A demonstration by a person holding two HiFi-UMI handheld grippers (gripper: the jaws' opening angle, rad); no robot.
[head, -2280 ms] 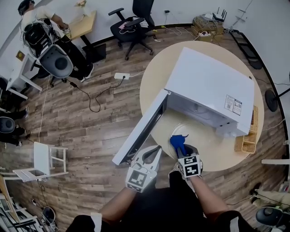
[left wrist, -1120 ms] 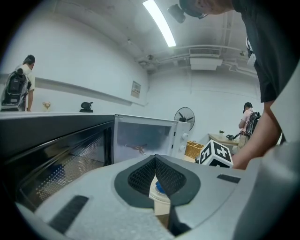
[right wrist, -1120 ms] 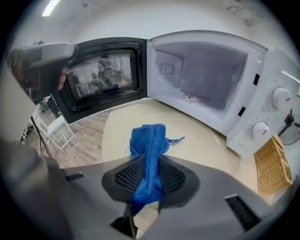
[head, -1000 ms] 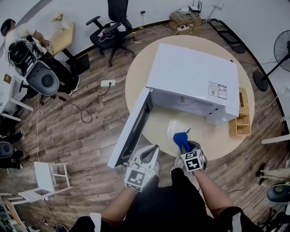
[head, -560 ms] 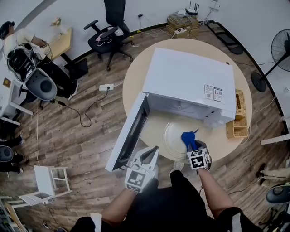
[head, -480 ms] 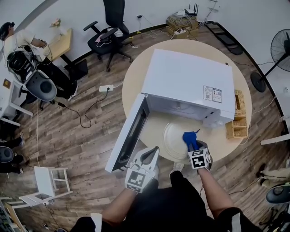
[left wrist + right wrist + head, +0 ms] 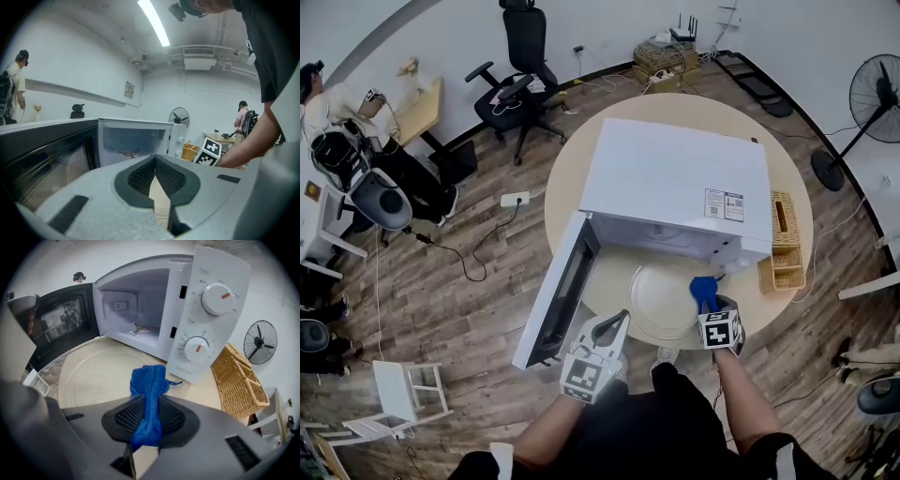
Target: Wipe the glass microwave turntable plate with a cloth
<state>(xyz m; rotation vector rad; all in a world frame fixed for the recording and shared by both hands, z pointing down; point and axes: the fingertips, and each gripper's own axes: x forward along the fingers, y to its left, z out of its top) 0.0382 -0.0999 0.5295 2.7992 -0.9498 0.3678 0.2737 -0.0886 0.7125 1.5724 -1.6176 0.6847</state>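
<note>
The clear glass turntable plate (image 7: 661,298) (image 7: 101,373) lies flat on the round table in front of the open white microwave (image 7: 680,192). My right gripper (image 7: 710,302) (image 7: 147,416) is shut on a blue cloth (image 7: 705,290) (image 7: 149,394), whose free end hangs over the plate's right rim. My left gripper (image 7: 611,326) (image 7: 156,180) is shut with nothing in it, held off the table's near edge beside the microwave door (image 7: 555,291).
A wicker basket (image 7: 778,246) (image 7: 239,380) stands right of the microwave. The control panel with two knobs (image 7: 213,310) is just beyond the cloth. The microwave cavity (image 7: 136,310) is open. Office chairs, a fan (image 7: 874,98) and a person stand farther off.
The right gripper with the blue cloth has slid right across the plate, from its middle to its right rim. The left gripper has stayed in place.
</note>
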